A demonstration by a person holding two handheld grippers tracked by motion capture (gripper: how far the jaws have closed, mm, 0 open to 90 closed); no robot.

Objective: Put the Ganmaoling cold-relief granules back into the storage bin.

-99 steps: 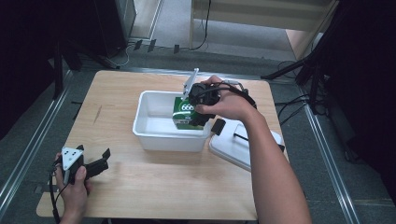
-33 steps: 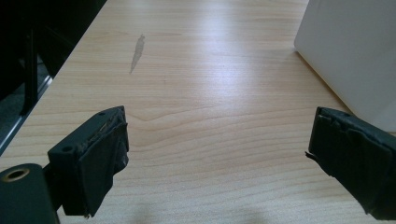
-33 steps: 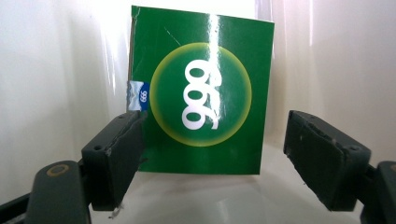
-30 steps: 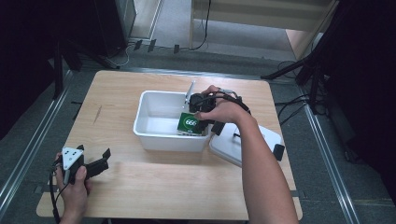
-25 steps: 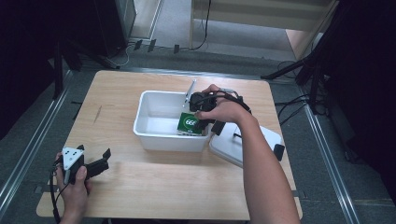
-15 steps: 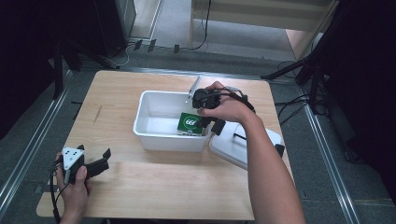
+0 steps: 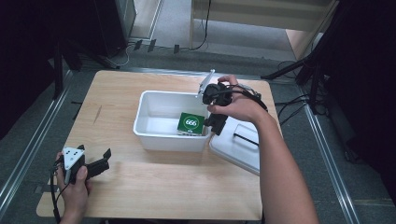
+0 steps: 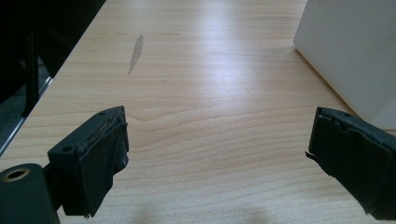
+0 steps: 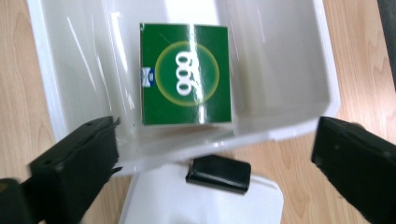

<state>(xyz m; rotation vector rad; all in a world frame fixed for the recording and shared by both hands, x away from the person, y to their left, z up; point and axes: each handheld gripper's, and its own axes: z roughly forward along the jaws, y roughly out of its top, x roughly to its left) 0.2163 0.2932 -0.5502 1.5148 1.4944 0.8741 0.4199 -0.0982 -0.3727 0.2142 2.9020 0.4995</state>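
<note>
A green box [image 7: 191, 123] printed with white digits lies flat in the right end of the white bin [image 7: 159, 140]. In the right gripper view the green box [image 9: 185, 74] sits below and ahead of my jaws, apart from them. My right gripper [image 7: 214, 112] hovers over the bin's right rim. Its jaws have just been opening and now stand wide with nothing between them [image 9: 217, 135]. At the table's front left corner my left gripper [image 7: 95, 163] rests open over bare wood [image 8: 219, 121].
The bin's white lid [image 7: 238, 147] with a black handle [image 9: 218, 173] lies on the table right of the bin, partly under my right forearm. The bin's wall [image 8: 355, 51] stands ahead of the left gripper. Dark floor and cables surround the table.
The right gripper lowered the green box into the bin, let it go and rose a little, jaws spreading wide. The left gripper stayed put.
</note>
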